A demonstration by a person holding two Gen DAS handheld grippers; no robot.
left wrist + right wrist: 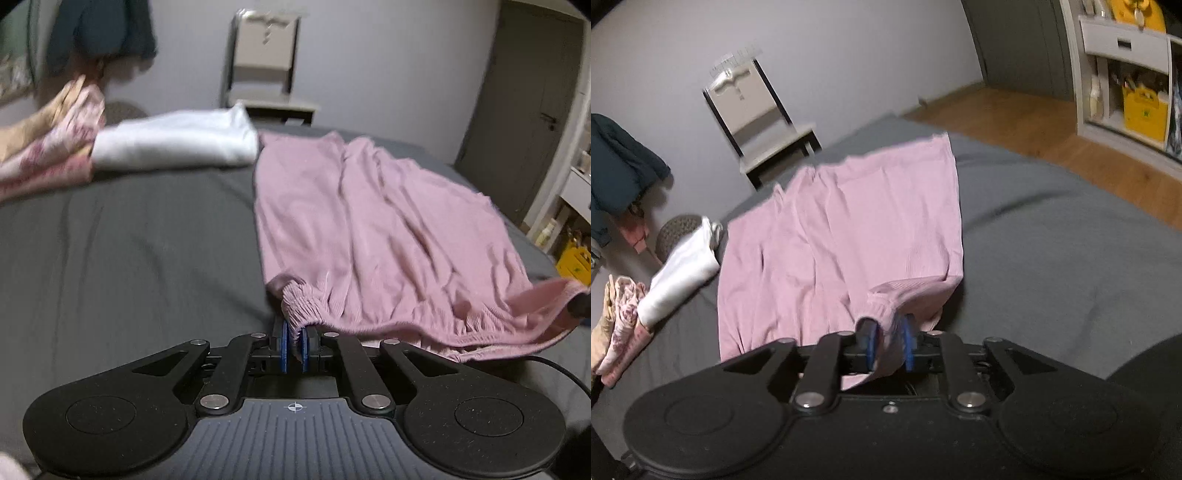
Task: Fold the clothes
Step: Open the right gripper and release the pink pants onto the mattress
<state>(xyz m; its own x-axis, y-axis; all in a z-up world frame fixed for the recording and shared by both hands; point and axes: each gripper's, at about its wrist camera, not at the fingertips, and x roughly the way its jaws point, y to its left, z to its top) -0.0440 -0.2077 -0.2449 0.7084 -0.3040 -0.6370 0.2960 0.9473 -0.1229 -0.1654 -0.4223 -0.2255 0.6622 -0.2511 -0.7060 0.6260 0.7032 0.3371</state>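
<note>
Your left claw (294, 341) is clamped on the gathered elastic waistband of the pink garment (369, 229), and your right claw (889, 345) is pinched on the same waistband at its other end, so you hold the near edge at both corners. The rest of the garment lies spread on the grey bed (129, 251), running away from you toward the chair (266, 66) at the wall, with its far hem nearest that chair.

The fabric looks like a light, ribbed knit: soft, limp and creased, so it will probably sag between your claws and drag wrinkles along the sheet. The thick elastic band is the firmest place to hold; thinner cloth would likely slip or bunch.

To the left of the pink garment, a white folded item (173, 142) and a floral one (55, 144) sit as a row on the bed. The sheet is soft and gives no firm edge to crease against. A wooden floor (1052, 133) and shelves (1126, 81) lie beyond the bed, right of the chair.
</note>
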